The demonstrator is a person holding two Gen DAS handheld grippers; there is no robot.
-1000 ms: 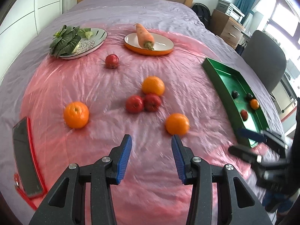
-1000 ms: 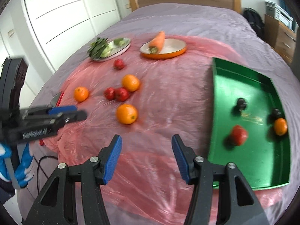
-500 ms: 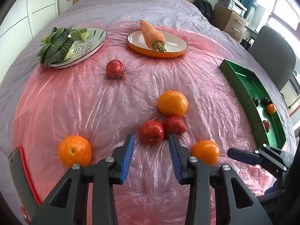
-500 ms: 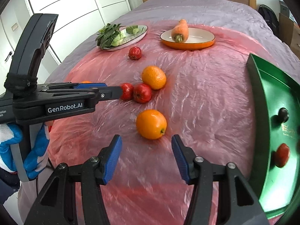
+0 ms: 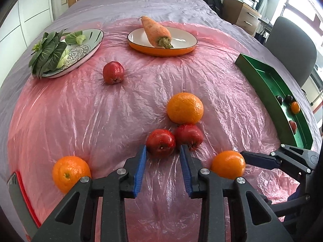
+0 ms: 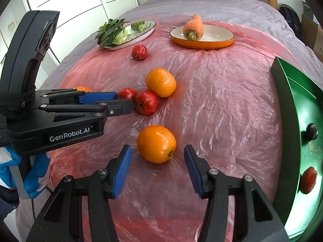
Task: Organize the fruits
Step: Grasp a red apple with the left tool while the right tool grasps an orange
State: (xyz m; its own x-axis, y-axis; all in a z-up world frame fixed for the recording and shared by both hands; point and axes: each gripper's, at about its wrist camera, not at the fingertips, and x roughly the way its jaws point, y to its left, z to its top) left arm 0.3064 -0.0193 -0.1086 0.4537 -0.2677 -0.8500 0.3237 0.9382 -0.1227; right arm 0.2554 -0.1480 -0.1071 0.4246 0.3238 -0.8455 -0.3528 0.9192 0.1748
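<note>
My left gripper [image 5: 162, 151] is open, its fingertips on either side of the near edge of a red apple [image 5: 160, 142]; a second red apple [image 5: 188, 136] touches it, with an orange [image 5: 184, 107] just behind. My right gripper [image 6: 157, 151] is open around the near side of another orange [image 6: 156, 143], not touching it. That orange also shows in the left wrist view [image 5: 228, 166]. A third orange [image 5: 69, 172] lies at the near left and a lone red apple [image 5: 113, 72] farther back. The green tray [image 5: 260, 76] at right holds several small fruits.
An orange plate [image 5: 161, 49] with a carrot [image 5: 155, 31] and a patterned plate [image 5: 84, 49] with leafy greens [image 5: 48, 53] stand at the back. A dark red-edged device [image 5: 20, 199] lies at the near left. A grey chair [image 5: 290, 46] stands beyond the tray.
Both grippers moved forward and down toward the fruit. The left one closed in on the near red apple; the right one closed in on the near orange. Both stayed open.
</note>
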